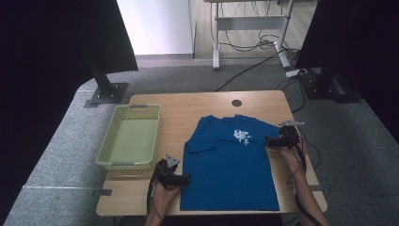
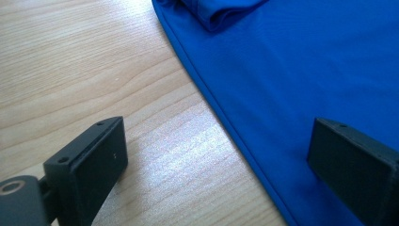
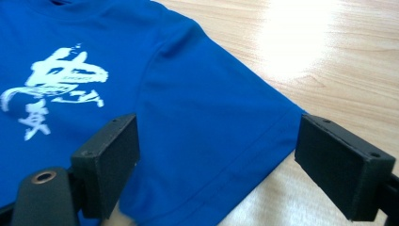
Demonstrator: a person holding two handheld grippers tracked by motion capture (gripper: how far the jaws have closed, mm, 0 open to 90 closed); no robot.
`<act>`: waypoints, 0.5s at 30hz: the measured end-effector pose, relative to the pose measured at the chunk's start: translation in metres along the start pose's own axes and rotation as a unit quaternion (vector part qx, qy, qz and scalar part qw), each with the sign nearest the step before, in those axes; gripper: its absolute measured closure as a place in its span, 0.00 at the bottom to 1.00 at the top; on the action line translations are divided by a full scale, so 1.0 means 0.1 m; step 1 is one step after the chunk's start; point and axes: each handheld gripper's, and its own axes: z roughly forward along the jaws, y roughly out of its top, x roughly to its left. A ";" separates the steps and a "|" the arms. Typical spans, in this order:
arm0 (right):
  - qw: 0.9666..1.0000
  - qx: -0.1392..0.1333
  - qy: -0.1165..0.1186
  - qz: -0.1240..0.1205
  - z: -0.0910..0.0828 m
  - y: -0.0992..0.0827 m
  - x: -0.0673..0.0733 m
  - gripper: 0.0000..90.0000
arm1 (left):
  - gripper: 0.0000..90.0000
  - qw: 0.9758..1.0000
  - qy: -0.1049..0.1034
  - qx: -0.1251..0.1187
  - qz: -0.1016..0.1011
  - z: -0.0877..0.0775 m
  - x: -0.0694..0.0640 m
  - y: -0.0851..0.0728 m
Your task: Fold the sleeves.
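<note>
Shirt [image 1: 230, 165]: blue, smooth thin knit, spread flat front-up on the counter [image 1: 188, 106]; short sleeves, stitched hems, collar at the far end, bottom hem at the near edge.
Long axis: runs near to far, collar pointing away from the person.
Place: right of the counter's middle, its near hem close to the near edge.
Print [image 1: 242, 136]: white brush-style characters on the chest, right of the shirt's middle.
Left sleeve [image 1: 200, 145]: folded in over the body, leaving a rumpled ridge.
Right sleeve [image 3: 226, 117]: lying flat and spread toward the counter's right side, with a double line of stitching at its cuff.
Counter: pale wood grain, rounded corners, a round hole [image 1: 236, 102] near the far edge; glare from a light on its surface.
Basket [image 1: 113, 141]: pale yellow-green plastic, rectangular, lattice walls, on the left of the counter, well apart from the shirt.
Left tool [image 1: 181, 179]: at the shirt's near left edge; its jaws stand wide apart, one over bare wood and one over the cloth, with the side hem [image 2: 226, 122] running between them and nothing clamped.
Right tool [image 1: 273, 141]: at the right sleeve; jaws apart, straddling the cuff without pressing on it.
Jaw pads: black, blocky, flat-faced.
</note>
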 end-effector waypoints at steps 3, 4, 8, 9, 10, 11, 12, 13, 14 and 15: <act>1.000 0.001 -0.005 0.000 0.06 0.03 -0.03 0.17 | 0.06 1.000 0.000 0.000 0.000 0.00 0.00 0.00; 1.000 0.003 -0.007 0.001 0.08 0.04 -0.04 0.17 | 0.06 1.000 0.000 0.000 0.000 0.00 0.00 0.00; 1.000 0.008 -0.014 0.004 0.15 0.06 -0.07 0.19 | 0.06 1.000 0.000 0.000 0.000 0.00 0.00 0.00; 1.000 0.009 -0.016 0.004 0.17 0.06 -0.08 0.19 | 0.06 1.000 0.000 0.000 0.000 0.00 0.00 0.00; 1.000 0.009 -0.018 0.005 0.18 0.06 -0.09 0.20 | 0.06 1.000 0.000 0.000 0.000 0.00 0.00 0.00; 1.000 0.010 -0.019 0.007 0.19 0.07 -0.09 0.20 | 0.06 1.000 0.000 0.000 0.000 0.00 0.00 0.00; 1.000 0.011 -0.021 0.007 0.19 0.07 -0.10 0.21 | 0.06 1.000 0.000 0.000 0.000 0.00 0.00 0.00; 1.000 0.011 -0.023 0.007 0.20 0.07 -0.10 0.21 | 0.06 1.000 0.000 0.000 0.000 0.00 0.00 0.00; 1.000 0.013 -0.024 0.006 0.21 0.07 -0.11 0.22 | 0.06 1.000 0.000 0.000 0.000 0.00 0.00 0.00; 1.000 0.017 -0.024 0.004 0.22 0.07 -0.10 0.22 | 0.06 1.000 0.000 0.000 0.000 0.00 0.00 0.00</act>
